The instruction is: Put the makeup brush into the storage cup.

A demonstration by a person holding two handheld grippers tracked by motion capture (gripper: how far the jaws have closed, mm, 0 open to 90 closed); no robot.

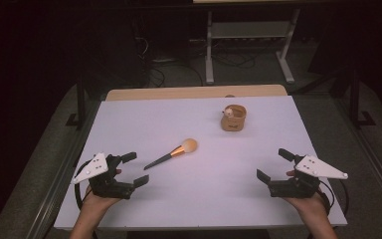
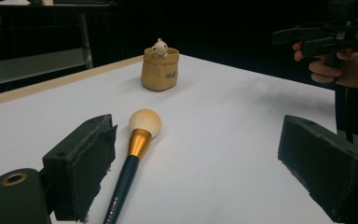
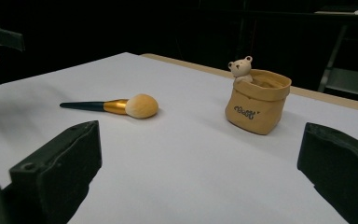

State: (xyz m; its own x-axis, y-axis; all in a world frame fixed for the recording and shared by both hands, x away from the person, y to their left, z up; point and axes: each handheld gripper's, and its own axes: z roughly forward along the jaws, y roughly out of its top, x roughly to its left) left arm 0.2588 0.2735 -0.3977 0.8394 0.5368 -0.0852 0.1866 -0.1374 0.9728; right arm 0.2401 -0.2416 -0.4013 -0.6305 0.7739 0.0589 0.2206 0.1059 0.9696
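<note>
On the white table (image 1: 129,209), left of centre, lies the brush (image 1: 171,154), flat, its pale round head pointing toward the far right and its dark handle running back toward the left gripper (image 1: 131,168). That gripper rests near the handle's end with jaws wide apart and nothing between them; in the left gripper view the brush (image 2: 131,158) passes just beside the left-hand jaw, not between the two. The right gripper (image 1: 272,166) sits well apart at the table's right side, jaws also spread wide and empty.

Farther back, right of centre, stands the pot (image 1: 233,118), a tan sack-shaped holder with a small bear (image 3: 240,68) peeking over its rim.

The likely step is picking up the brush with the left gripper. To do it well, I'd shift the gripper sideways so the handle lies midway between the jaws, come down low, and close across the slim handle near the gold ferrule (image 2: 139,142), not on the soft head.

Writing runs along the handle and on the pot's front, both too small to read.
</note>
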